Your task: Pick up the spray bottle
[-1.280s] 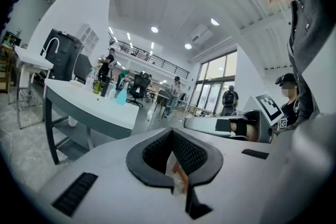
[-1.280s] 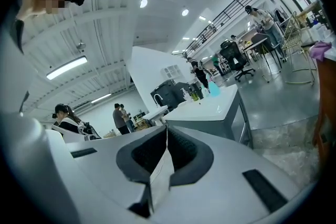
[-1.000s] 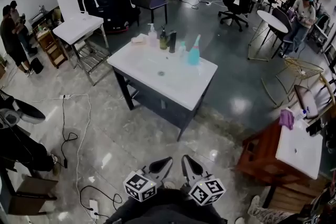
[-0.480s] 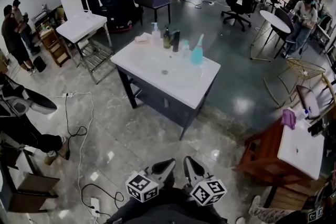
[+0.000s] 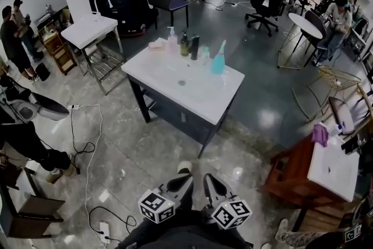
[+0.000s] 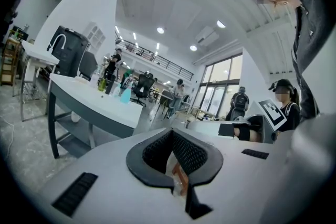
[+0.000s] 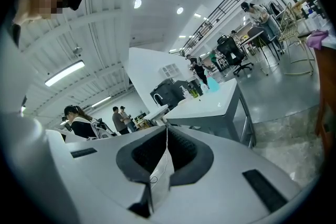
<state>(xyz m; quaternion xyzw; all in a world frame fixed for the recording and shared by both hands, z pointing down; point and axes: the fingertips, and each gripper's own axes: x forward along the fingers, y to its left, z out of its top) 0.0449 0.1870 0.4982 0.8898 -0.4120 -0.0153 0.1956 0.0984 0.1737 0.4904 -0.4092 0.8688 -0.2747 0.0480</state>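
Ahead, we see the white tabletop (image 5: 195, 99), well apart from our left tongs (image 5: 187, 177) and right tongs (image 5: 206, 176), each pressed together on nothing. The teal spray bottle (image 5: 217, 59) stands upright near the tabletop's far edge, label too small to read.

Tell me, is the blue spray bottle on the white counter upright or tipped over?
Upright. The spray bottle stands on its base near the far edge of the counter, with its nozzle on top.

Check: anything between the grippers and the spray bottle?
Nothing visible: only floor and the white sink counter lie between the left gripper, the right gripper and the spray bottle; other bottles stand beside it.
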